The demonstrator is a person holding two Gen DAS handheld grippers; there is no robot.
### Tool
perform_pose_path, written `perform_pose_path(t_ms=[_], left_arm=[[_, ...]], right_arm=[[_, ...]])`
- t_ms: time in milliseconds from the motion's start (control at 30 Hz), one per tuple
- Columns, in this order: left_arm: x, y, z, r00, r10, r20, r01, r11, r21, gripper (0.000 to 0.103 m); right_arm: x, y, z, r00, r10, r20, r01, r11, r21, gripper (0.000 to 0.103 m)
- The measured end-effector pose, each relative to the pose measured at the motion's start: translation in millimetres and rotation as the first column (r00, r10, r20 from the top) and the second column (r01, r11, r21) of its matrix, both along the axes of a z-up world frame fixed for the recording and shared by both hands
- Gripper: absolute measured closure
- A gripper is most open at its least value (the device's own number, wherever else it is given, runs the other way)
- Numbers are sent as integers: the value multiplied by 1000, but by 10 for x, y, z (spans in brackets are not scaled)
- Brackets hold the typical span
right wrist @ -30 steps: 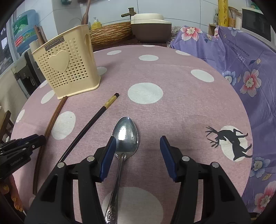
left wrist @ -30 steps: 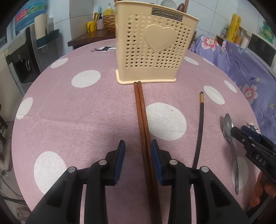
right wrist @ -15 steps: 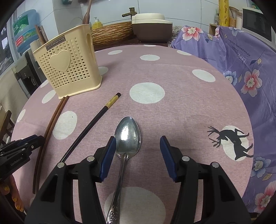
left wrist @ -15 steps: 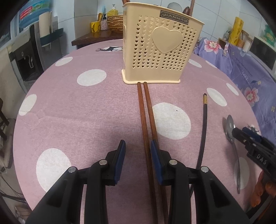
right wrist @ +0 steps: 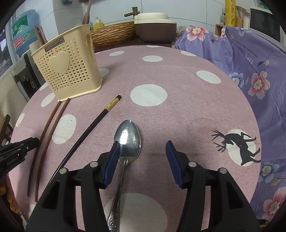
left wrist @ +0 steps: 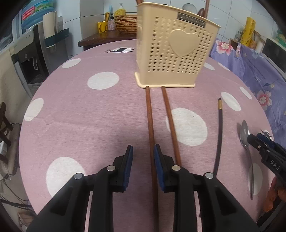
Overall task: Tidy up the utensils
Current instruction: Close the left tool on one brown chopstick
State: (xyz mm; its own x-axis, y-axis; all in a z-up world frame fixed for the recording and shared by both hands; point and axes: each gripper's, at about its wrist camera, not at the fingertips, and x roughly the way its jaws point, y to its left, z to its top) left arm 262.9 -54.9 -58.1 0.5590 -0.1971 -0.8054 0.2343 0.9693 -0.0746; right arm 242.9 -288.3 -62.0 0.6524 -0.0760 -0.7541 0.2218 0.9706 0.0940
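- Step in hand: picking one brown chopstick off the counter (left wrist: 75, 110). Left hand-held gripper (left wrist: 143, 155) is narrow and has just been closing; the left brown chopstick (left wrist: 149, 125) runs between its pads, hugging the right pad, not visibly clamped yet.
- Second brown chopstick (left wrist: 169, 121) lies just outside the right finger; both far tips touch the base of the beige utensil holder (left wrist: 175, 53).
- Right hand-held gripper (right wrist: 142, 157) is about half open and empty; the metal spoon (right wrist: 127, 137) lies under its left pad.
- Black chopstick (right wrist: 93, 125) lies between the brown pair and the spoon.
- Next, likely: finish the squeeze, lift, tip upright, drop into the holder.
- Holder: a couple of wooden handles (left wrist: 205, 9) stick out at the back; rest of the contents hidden.
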Motion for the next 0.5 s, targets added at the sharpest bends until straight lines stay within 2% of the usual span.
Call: perform_pose_path(t_ms=[67,167,233,333,500], left_arm=[[13,28,13,1000,10,-6,-10,1000,4,77],[70,56,18,999,10,-35,-12,999,-45,77],[116,23,33,999,9,-31,-10,999,-31,76],[182,-37,62,1000,4,-6,-4,1000,-10,68],[355,-136,33,1000,3,-11,-3,1000,10,64]], right_arm=[[5,19,3,1000,5,0,-5,1000,-4,50],[17,52,5,1000,14,-1,-14,1000,-7,50],[25,69,6,1000,18,-3,-18,1000,-12,50],[57,110,13,1000,26,-12,-27,999,-25,50],[120,198,11,999,41,-31,-42,998,-46,50]])
